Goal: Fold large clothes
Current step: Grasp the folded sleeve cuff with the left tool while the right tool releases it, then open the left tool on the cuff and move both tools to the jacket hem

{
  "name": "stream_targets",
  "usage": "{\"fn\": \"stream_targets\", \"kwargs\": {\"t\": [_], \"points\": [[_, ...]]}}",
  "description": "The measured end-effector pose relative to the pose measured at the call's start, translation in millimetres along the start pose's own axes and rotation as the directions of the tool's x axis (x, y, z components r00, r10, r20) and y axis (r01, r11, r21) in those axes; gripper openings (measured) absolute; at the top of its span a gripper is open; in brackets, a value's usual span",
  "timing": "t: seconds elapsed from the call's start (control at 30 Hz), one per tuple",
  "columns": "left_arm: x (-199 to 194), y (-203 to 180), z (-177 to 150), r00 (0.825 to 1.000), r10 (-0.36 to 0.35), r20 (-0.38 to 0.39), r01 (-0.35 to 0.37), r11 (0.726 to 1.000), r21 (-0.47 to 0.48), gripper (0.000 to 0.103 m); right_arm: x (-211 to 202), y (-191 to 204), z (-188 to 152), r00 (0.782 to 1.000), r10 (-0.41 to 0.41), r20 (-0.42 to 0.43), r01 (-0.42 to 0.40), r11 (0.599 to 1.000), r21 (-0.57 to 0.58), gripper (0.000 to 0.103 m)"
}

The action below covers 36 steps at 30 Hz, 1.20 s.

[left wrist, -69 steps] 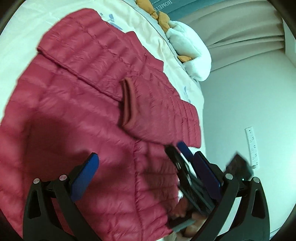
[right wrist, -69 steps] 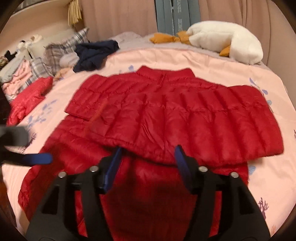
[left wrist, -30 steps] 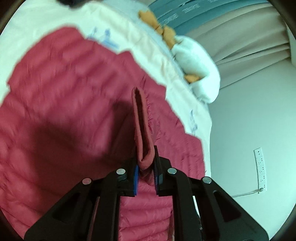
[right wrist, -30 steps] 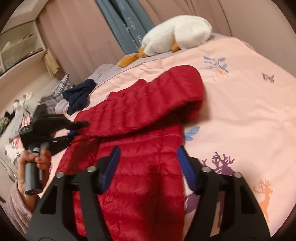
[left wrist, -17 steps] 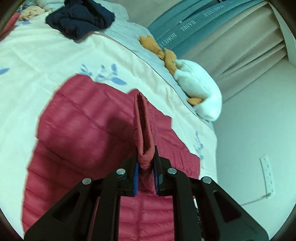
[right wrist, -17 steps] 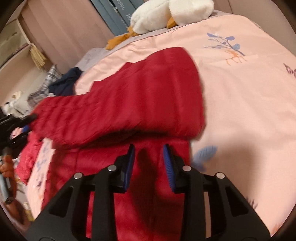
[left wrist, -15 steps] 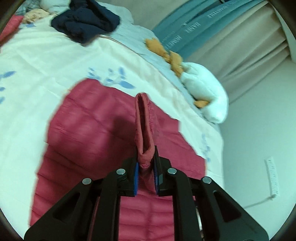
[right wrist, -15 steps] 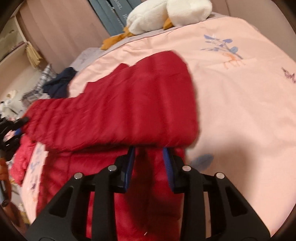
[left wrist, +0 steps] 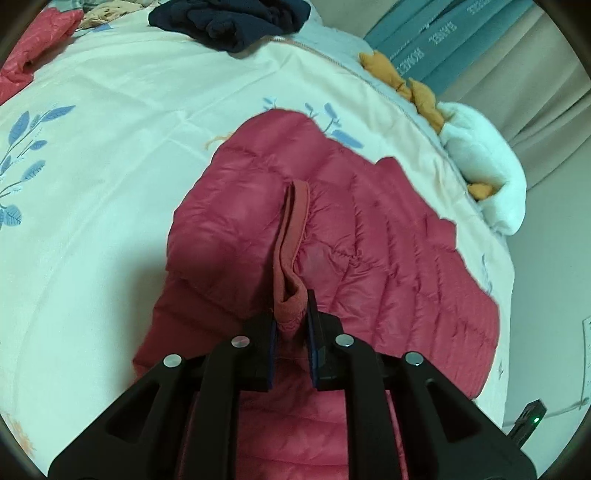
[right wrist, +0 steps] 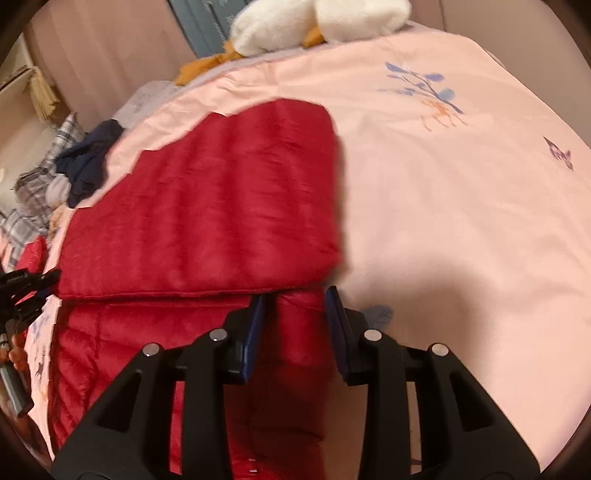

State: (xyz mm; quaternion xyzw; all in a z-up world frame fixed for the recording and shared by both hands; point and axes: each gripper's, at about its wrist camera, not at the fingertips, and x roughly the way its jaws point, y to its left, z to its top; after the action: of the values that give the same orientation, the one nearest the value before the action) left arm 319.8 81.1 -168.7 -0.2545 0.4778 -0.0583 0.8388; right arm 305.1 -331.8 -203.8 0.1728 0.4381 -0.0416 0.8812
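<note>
Left wrist view: the left gripper (left wrist: 290, 325) is clamped on the cuff (left wrist: 291, 258) of the red puffer jacket (left wrist: 388, 243), the sleeve lying folded across the body. Right wrist view: the right gripper (right wrist: 293, 325) has narrowed around a ridge of the jacket's edge (right wrist: 299, 314), though blur hides whether the pads truly pinch it. The jacket lies on the pale floral bedspread (right wrist: 461, 192), with a white plush toy (left wrist: 484, 173) and dark clothes (left wrist: 229, 18) at the bed's far end.

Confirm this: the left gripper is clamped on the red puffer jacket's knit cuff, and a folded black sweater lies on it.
Not quite. The left gripper is clamped on the red puffer jacket's knit cuff, but nothing lies on the jacket; the left wrist view shows a dark navy garment apart on the bedspread.
</note>
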Motion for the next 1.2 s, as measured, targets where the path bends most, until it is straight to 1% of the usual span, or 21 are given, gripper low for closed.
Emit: {"fn": "stream_targets", "kwargs": {"t": [0.03, 0.07, 0.1, 0.13, 0.17, 0.23, 0.37, 0.43, 0.53, 0.63, 0.73, 0.87, 0.9, 0.93, 0.97, 1.07, 1.13, 1.2], "points": [[-1.9, 1.1, -0.5, 1.0, 0.003, 0.0, -0.003, 1.0, 0.003, 0.021, 0.0, -3.3, -0.7, 1.0, 0.012, -0.005, -0.012, 1.0, 0.012, 0.035], [-3.6, 2.7, 0.2, 1.0, 0.002, 0.003, -0.002, 1.0, 0.007, 0.029, -3.0, -6.4, -1.6, 1.0, 0.025, -0.003, -0.025, 0.999, 0.024, 0.035], [-6.8, 4.4, 0.9, 1.0, 0.006, 0.0, -0.006, 1.0, 0.017, 0.045, -6.6, -7.5, -2.2, 1.0, 0.026, 0.004, -0.026, 0.999, 0.022, 0.036], [-10.6, 5.6, 0.2, 1.0, 0.01, 0.005, -0.01, 1.0, 0.022, 0.05, -13.7, -7.2, -3.2, 1.0, 0.014, 0.024, -0.014, 1.0, 0.002, 0.036], [-17.8, 7.5, 0.2, 1.0, 0.013, 0.024, -0.014, 0.999, 0.031, 0.052, -18.6, -5.6, -3.4, 0.999, 0.004, 0.038, -0.003, 1.0, -0.014, 0.036], [-26.4, 8.4, 1.9, 0.999, 0.021, 0.046, -0.023, 0.998, 0.052, 0.052, -31.2, -0.6, -3.3, 0.997, -0.012, 0.073, 0.016, 0.998, -0.058, 0.038], [-38.7, -0.6, 4.6, 0.997, 0.02, 0.079, -0.028, 0.995, 0.099, 0.052, -47.9, 13.9, 1.3, 0.992, -0.012, 0.124, 0.028, 0.992, -0.127, 0.043], [-40.2, -15.2, 3.5, 0.995, 0.031, 0.097, -0.046, 0.986, 0.157, 0.052, -51.4, 24.9, 6.4, 0.99, -0.003, 0.144, 0.026, 0.987, -0.157, 0.046], [-35.7, -43.5, -2.0, 0.992, 0.046, 0.116, -0.075, 0.961, 0.265, 0.052, -47.3, 39.4, 15.5, 0.988, 0.012, 0.157, 0.017, 0.983, -0.184, 0.048], [-23.2, -69.6, -9.7, 0.991, 0.061, 0.119, -0.101, 0.925, 0.367, 0.052, -37.0, 50.9, 25.4, 0.987, 0.018, 0.157, 0.013, 0.981, -0.193, 0.048], [-3.7, -86.1, -13.8, 0.989, 0.093, 0.111, -0.132, 0.895, 0.426, 0.052, -23.6, 61.3, 39.7, 0.985, 0.011, 0.172, 0.021, 0.983, -0.182, 0.048], [22.1, -90.5, -17.3, 0.983, 0.155, 0.096, -0.182, 0.865, 0.468, 0.052, -8.8, 68.4, 58.9, 0.98, -0.027, 0.199, 0.06, 0.986, -0.159, 0.049], [28.5, -91.1, -19.4, 0.98, 0.174, 0.096, -0.199, 0.852, 0.485, 0.052, -3.0, 68.8, 63.4, 0.98, -0.039, 0.195, 0.069, 0.986, -0.153, 0.049], [32.8, -91.2, -21.0, 0.979, 0.181, 0.094, -0.204, 0.845, 0.495, 0.052, 3.5, 67.3, 66.6, 0.981, -0.055, 0.185, 0.084, 0.985, -0.149, 0.05], [36.5, -89.9, -22.1, 0.979, 0.182, 0.091, -0.202, 0.841, 0.501, 0.053, 9.1, 66.2, 68.2, 0.982, -0.068, 0.175, 0.095, 0.985, -0.147, 0.05], [41.6, -86.8, -24.7, 0.98, 0.181, 0.084, -0.198, 0.838, 0.509, 0.055, 36.0, 60.5, 68.3, 0.991, -0.095, 0.099, 0.109, 0.984, -0.144, 0.051], [44.3, -86.6, -25.5, 0.98, 0.184, 0.081, -0.199, 0.833, 0.516, 0.056, 50.4, 55.9, 64.2, 0.995, -0.088, 0.052, 0.094, 0.988, -0.124, 0.051], [44.7, -86.7, -25.8, 0.979, 0.188, 0.08, -0.202, 0.829, 0.521, 0.056, 58.2, 52.7, 61.1, 0.996, -0.08, 0.04, 0.084, 0.99, -0.115, 0.051]]}}
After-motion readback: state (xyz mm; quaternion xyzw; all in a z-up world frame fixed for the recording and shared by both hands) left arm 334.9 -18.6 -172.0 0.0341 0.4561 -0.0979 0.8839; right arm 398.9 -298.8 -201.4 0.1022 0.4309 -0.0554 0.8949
